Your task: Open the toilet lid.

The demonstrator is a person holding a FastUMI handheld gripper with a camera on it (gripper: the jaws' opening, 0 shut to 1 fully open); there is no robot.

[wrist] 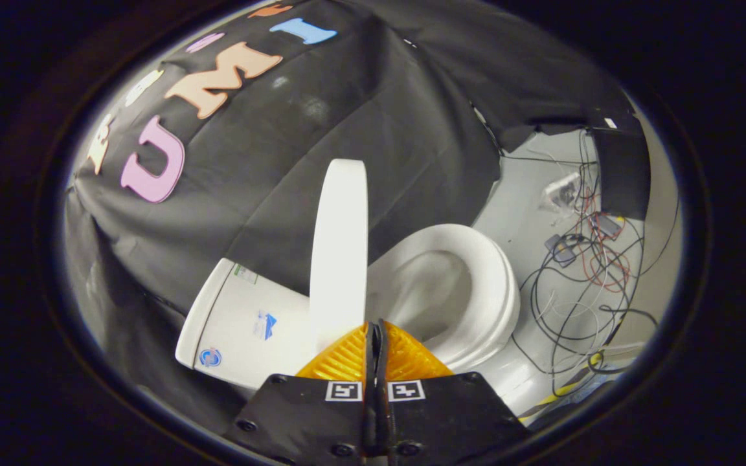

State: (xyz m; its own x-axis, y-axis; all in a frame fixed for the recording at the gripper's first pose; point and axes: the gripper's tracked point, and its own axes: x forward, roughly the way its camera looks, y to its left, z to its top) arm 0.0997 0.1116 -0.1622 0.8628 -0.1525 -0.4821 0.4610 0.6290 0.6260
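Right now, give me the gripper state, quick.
Gripper: shut, fingers pressed together with nothing between them. The raised toilet lid stands just ahead of the fingertips; whether they touch it cannot be told.

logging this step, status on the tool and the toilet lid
Tool shut, nothing gripped, just short of the lid's edge. Toilet lid raised upright, seat and bowl exposed. Nothing in the way; cables on floor beyond.

Pale floor [522,188] carries the toilet [457,291]. Beside it, beyond my closed gripper [376,333], a tangle of cables [580,285] and small electronics boxes [561,249] lies loose on the floor.
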